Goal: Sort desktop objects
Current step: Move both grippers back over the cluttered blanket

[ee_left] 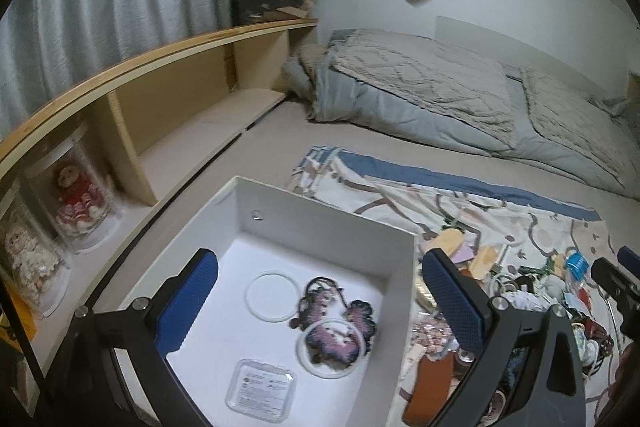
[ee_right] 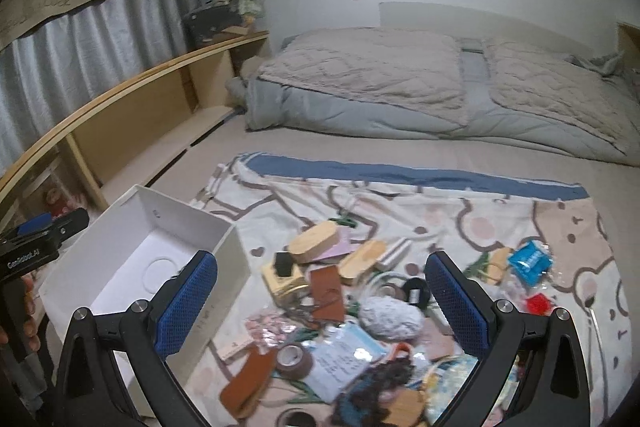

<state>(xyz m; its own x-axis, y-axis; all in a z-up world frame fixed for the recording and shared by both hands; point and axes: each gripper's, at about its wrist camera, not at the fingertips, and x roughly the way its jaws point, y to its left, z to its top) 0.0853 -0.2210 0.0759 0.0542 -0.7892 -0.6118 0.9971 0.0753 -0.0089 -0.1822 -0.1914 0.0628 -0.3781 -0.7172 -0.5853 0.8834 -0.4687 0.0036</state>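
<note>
Dim flat indoor light, soft blur (fisheye-bent edges).

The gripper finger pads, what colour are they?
Blue pads, clearest in the right wrist view.

In the left wrist view the white box [ee_left: 280, 227] is open on top, its floor bare toward 10 o'clock. At 3 o'clock, the clutter pile [ee_right: 340, 307] crowds the blanket [ee_right: 440, 203].

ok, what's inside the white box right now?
In the white box: two white rings, a pink-and-dark patch and a clear flat case. The left claw's fingers cover the near-left corner.
</note>
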